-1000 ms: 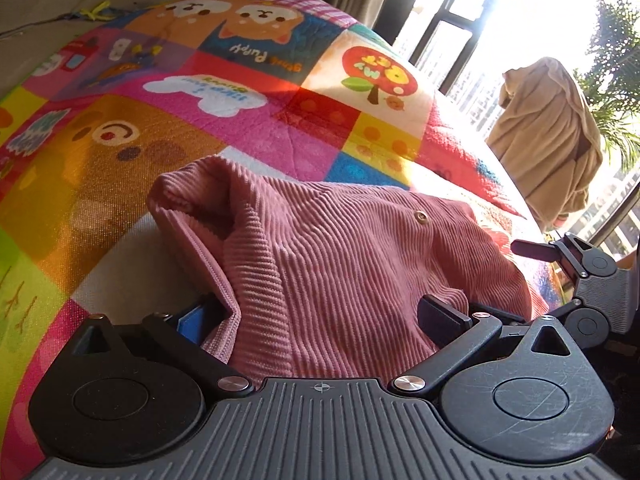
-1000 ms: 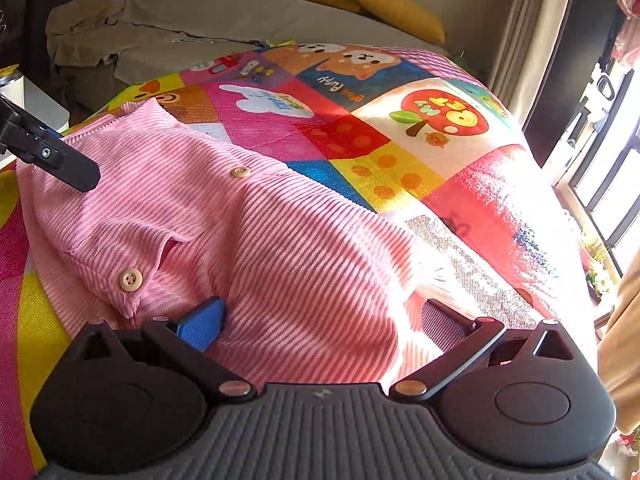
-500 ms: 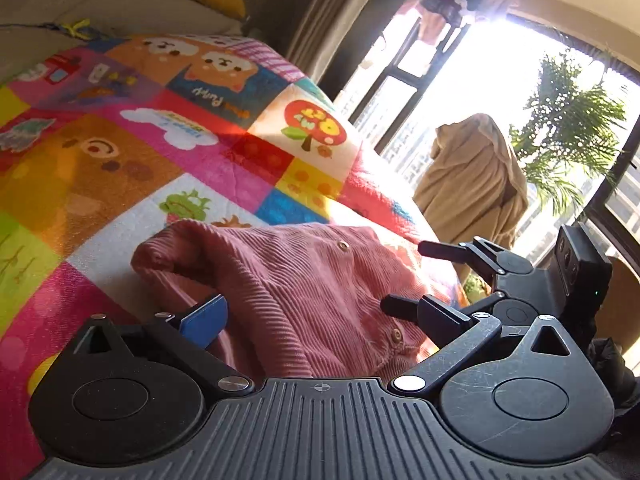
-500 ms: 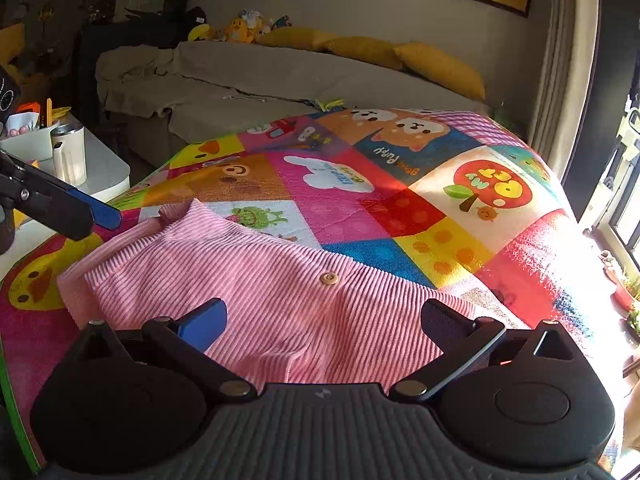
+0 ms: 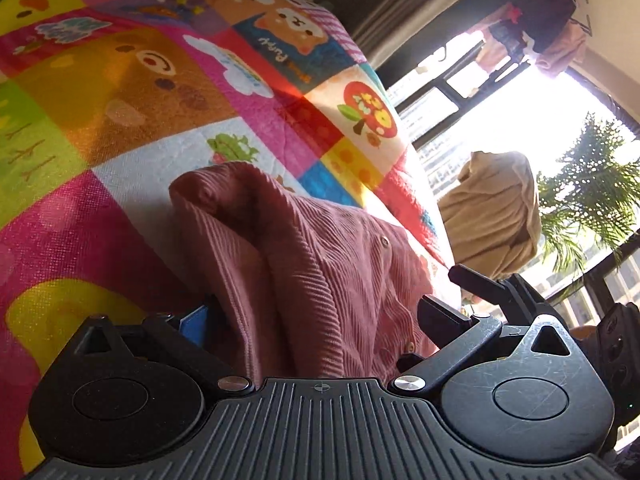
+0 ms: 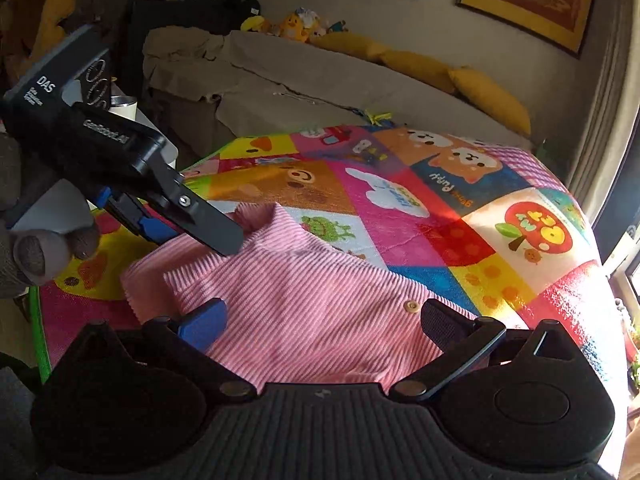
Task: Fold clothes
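A pink corduroy garment (image 6: 320,312) with buttons lies folded on the colourful cartoon play mat (image 6: 400,200); it also shows in the left wrist view (image 5: 304,276). My left gripper (image 5: 316,316) has its jaws wide apart, with the garment's near edge bunched between them. In the right wrist view the left gripper (image 6: 192,220) hovers over the garment's far left corner. My right gripper (image 6: 320,320) is open over the garment's near edge and shows at the right of the left wrist view (image 5: 492,284).
A covered sofa (image 6: 304,88) with yellow cushions (image 6: 488,96) stands behind the mat. A white side table (image 6: 160,140) stands at the left. A beige draped cloth (image 5: 492,212) and a window (image 5: 520,120) are at the mat's far side.
Both grippers let go of the garment and pulled back and up. The left gripper has since moved in again, so cloth lies between its open fingers.
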